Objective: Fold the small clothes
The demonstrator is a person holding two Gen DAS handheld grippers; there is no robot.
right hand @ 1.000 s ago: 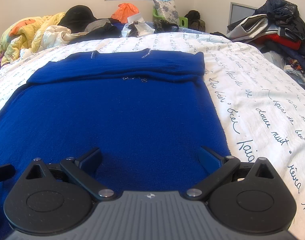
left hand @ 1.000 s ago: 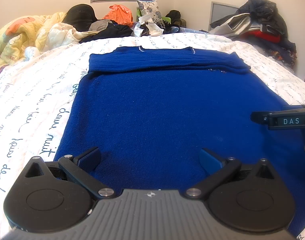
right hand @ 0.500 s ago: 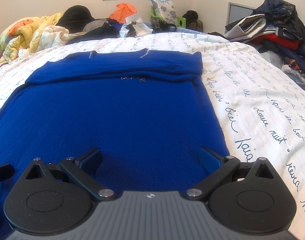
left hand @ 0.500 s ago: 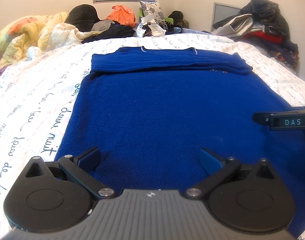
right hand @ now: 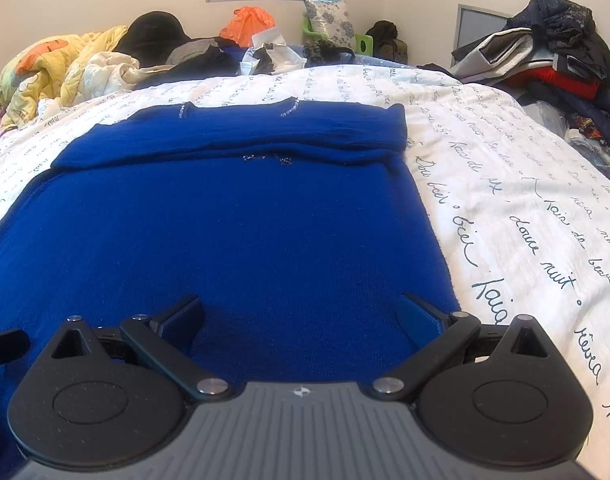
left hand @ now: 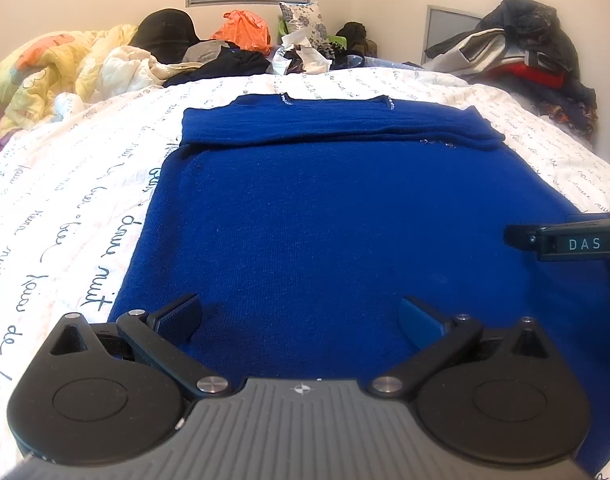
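A royal-blue knit sweater [left hand: 325,216] lies flat on the bed, its far part folded over into a band [left hand: 333,124] near the neckline. It also shows in the right wrist view [right hand: 233,232]. My left gripper [left hand: 301,316] is open, low over the sweater's near left part, holding nothing. My right gripper [right hand: 301,314] is open, low over the near right part by the sweater's right edge. The right gripper's side, marked DAS [left hand: 573,240], shows at the right of the left wrist view.
The bed has a white sheet with dark script [right hand: 525,208]. A yellow quilt [left hand: 53,68] lies far left. Clothes and bags [left hand: 245,44] pile along the far edge. A heap of jackets [right hand: 545,56] sits far right.
Both views have tilted up slightly, so the sweater sits a little lower in frame. Both grippers stay open.
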